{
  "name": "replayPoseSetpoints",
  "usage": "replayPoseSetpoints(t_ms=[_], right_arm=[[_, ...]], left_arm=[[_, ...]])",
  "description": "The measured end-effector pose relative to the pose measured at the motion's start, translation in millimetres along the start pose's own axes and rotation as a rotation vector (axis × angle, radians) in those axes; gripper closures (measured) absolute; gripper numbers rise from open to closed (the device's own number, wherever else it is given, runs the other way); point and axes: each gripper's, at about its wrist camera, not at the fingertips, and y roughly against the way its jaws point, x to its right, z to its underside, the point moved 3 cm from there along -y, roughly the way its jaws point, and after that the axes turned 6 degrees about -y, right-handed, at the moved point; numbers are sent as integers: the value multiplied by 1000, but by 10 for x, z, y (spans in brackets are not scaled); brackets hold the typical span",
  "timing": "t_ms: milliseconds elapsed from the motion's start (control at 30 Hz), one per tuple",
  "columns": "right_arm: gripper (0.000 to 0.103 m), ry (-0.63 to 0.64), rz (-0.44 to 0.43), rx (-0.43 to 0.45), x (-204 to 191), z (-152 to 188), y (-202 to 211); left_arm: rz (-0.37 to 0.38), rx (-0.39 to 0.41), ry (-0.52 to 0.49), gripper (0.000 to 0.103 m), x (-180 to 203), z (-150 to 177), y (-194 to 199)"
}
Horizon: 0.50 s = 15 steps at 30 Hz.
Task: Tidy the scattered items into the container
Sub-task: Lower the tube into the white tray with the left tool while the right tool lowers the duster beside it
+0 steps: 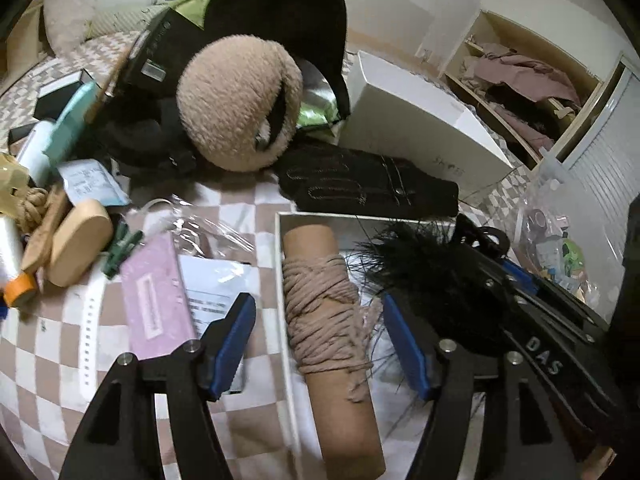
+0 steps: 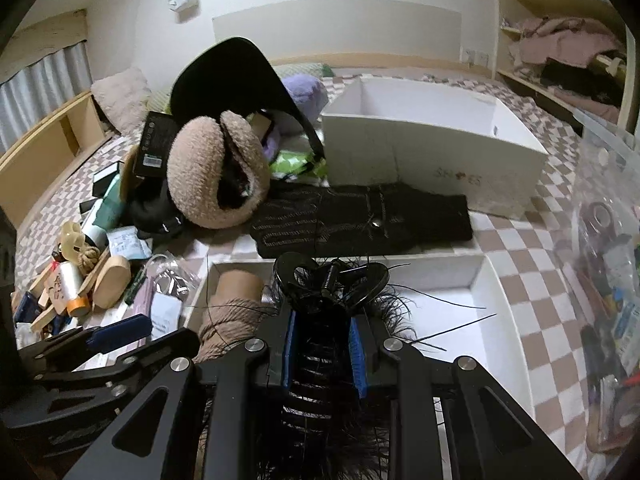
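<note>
My right gripper (image 2: 324, 350) clamps a black feathered hair claw (image 2: 332, 280) over the shallow white box (image 2: 494, 300); my left gripper (image 1: 320, 340) gapes around the yarn-wound cardboard tube (image 1: 328, 300), black knitted gloves (image 2: 364, 218) beyond.

Both views are dim, lit by soft, even indoor light with weak shadows. Fisheye bending curves the room toward black vignetted corners. Clutter at the left edge smears with blur; the lower right looks soft, faintly grainy.
</note>
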Motion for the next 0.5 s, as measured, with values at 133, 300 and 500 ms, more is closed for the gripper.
replayPoseSetpoints(t_ms=[133, 300, 500], right_arm=[[79, 34, -6, -41, -120, 53, -146], [79, 30, -40, -81, -194, 147, -215], [49, 43, -23, -77, -245, 227, -137]], left_arm=[[-14, 17, 14, 27, -97, -2, 75], [-19, 20, 26, 24, -210, 21, 130], [-31, 30, 34, 10, -318, 75, 198]])
